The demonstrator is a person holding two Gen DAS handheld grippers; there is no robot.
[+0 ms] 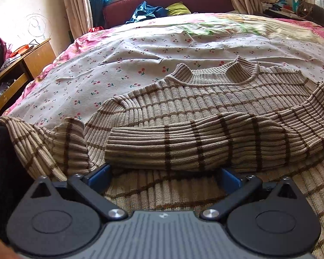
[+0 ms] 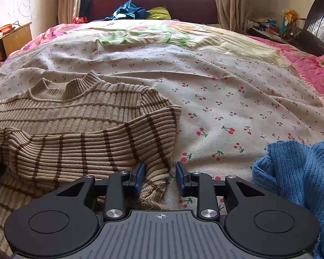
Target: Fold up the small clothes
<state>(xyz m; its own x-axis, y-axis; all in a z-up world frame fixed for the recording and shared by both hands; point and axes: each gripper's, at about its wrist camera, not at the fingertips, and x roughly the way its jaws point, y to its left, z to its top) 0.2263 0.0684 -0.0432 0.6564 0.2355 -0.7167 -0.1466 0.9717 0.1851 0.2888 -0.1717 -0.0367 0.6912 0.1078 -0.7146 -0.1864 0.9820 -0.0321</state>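
Two grippers work low over a brown striped sweater [image 1: 205,99] that lies flat on the cherry-print bed cover [image 2: 226,99], neck pointing to the far end of the bed. One sleeve [image 1: 205,144] is already laid across the body. The left gripper [image 1: 165,177] has its blue fingers [image 1: 101,176] spread wide, and that sleeve lies just past them, not pinched. The other sleeve [image 1: 54,142] is bunched up at the left side. The right gripper [image 2: 161,179] has its fingers partly apart, with the sweater's edge [image 2: 155,183] between them; the left finger touches the knit, the right one does not. A blue knit [image 2: 296,172] waits near the right side. I think the next job is folding the side in. To do it well, pinch both knit layers firmly, lift only a little, and lay the edge straight so no bumps stay.
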